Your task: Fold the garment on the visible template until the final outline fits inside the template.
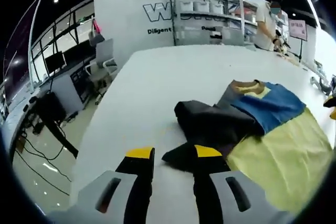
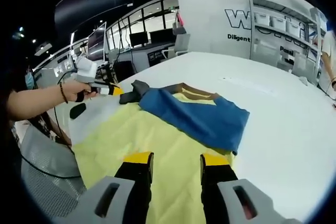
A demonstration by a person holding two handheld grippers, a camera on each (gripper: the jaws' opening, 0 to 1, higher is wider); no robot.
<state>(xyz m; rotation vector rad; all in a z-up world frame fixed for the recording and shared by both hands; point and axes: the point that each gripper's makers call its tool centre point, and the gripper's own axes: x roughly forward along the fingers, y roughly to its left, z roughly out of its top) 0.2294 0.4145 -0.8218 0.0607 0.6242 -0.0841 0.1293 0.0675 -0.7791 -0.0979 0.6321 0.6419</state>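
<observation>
Plainly, one garment (image 1: 247,116) lies on the white counter (image 1: 157,82), and one pale yellow template sheet (image 1: 283,166) lies under it. In the left gripper view, the garment's dark sleeve (image 1: 210,124) is bunched toward the near left, its blue body (image 1: 275,106) spreads to the right over the yellow, and a tan collar (image 1: 247,84) sits at the far end. The left tongs (image 1: 173,153) stand with their two yellow-tipped jaws apart; the right jaw's tip rests at the dark sleeve's near corner, the left jaw over bare counter. Whether they pinch cloth I cannot tell.

In the right gripper view, a person's hand (image 2: 79,93) at the far left holds the other gripper, whose tip meets the dark sleeve (image 2: 134,90) at the garment's edge. The blue body (image 2: 202,119) lies across the far part of the template sheet (image 2: 136,135), reaching right onto the counter (image 2: 283,119). The right tongs (image 2: 176,158) are spread, holding nothing, poised over the near yellow sheet.

Farther back stand one shelving rack (image 1: 207,14) with bins, two office chairs (image 1: 102,59), and one person (image 1: 265,22) at the far right.
</observation>
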